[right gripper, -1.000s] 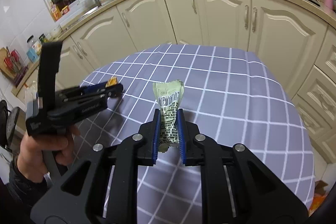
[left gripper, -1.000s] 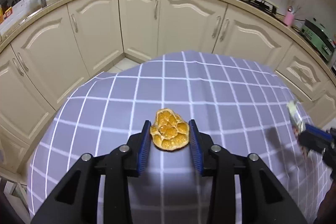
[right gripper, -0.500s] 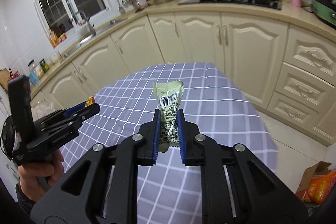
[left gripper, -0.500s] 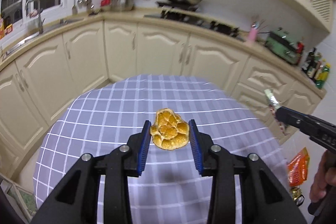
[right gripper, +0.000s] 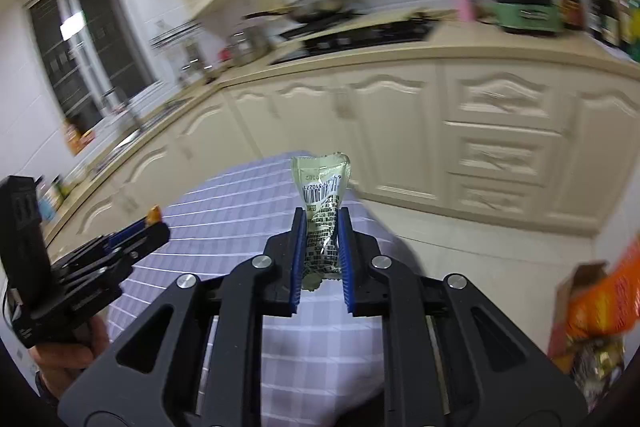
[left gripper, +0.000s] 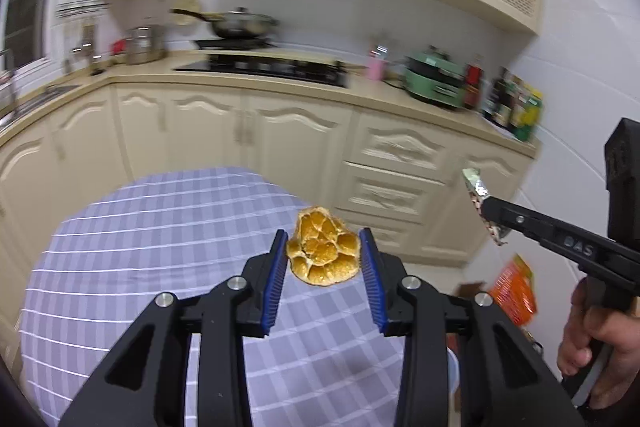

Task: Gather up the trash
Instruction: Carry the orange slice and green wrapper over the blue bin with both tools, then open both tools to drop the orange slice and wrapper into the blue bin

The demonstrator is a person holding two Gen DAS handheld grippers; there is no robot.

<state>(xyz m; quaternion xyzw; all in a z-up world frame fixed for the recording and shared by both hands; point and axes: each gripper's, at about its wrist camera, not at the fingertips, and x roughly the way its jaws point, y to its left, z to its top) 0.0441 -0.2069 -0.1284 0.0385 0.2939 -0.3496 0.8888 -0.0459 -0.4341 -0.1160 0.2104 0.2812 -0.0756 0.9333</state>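
Above the checked table (left gripper: 120, 267), my left gripper (left gripper: 323, 259) grips orange peel (left gripper: 322, 247), right gripper (right gripper: 322, 247) pinches a wrapper (right gripper: 322, 187); both picked, binning remains.

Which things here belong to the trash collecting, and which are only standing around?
Belong to the job:
- orange peel in the left gripper
- snack wrapper in the right gripper

Just there:
- checked tablecloth
- frying pan
- green appliance

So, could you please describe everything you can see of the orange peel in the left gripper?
The orange peel is a dried, flattened piece, amber-orange with paler ridges forming segment-like cells and a ragged edge. It faces the camera, held off the checked tablecloth between the blue-padded jaws of the left gripper, which press on its two sides. Nothing else touches it.
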